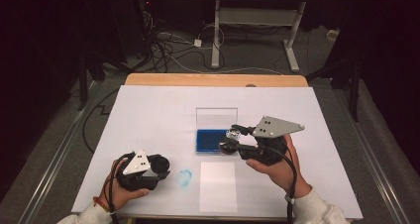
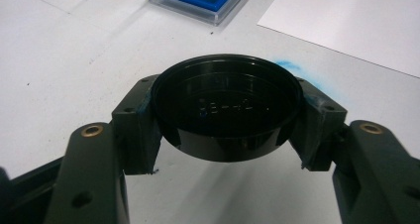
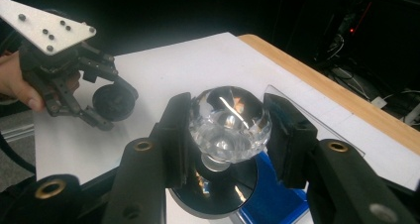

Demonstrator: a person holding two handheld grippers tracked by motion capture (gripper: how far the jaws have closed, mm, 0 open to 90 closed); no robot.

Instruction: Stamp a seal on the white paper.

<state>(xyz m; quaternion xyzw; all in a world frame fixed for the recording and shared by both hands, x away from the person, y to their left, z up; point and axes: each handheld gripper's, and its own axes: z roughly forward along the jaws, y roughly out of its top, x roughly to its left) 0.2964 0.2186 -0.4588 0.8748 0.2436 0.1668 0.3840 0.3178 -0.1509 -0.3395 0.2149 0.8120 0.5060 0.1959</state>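
- my right gripper [image 3: 229, 130] has its jaws closed part-way onto the crystal knob [image 3: 230, 116], one pad on each flank of the faceted ball; the knob stands on a round black base [image 3: 218, 189] that hangs below the jaws.
- in the high view the right gripper [image 1: 236, 137] holds this stamp above the near right corner of the blue ink pad [image 1: 212, 140], with the clear lid [image 1: 216, 118] standing upright behind the pad.
- i judge the knob hard, smooth and slippery: facets give the pads little flat surface, so it could twist or pop out. it looks like glass or acrylic, likely to chip if dropped. gripping at its widest girth, as now, seems the best hold.
- my left gripper [image 2: 228, 120] is spread fairly wide and clamped on a black round cap [image 2: 228, 107], pads on opposite sides of its rim, hollow side towards the camera.
- the cap looks light, stiff plastic; its thin rim offers little grip depth, so it might tip if bumped.
- in the high view the left gripper [image 1: 161, 165] holds the cap over the white sheet near the front left, just beside a blue smudge [image 1: 184, 178], with a white paper slip [image 1: 218, 186] to its right.
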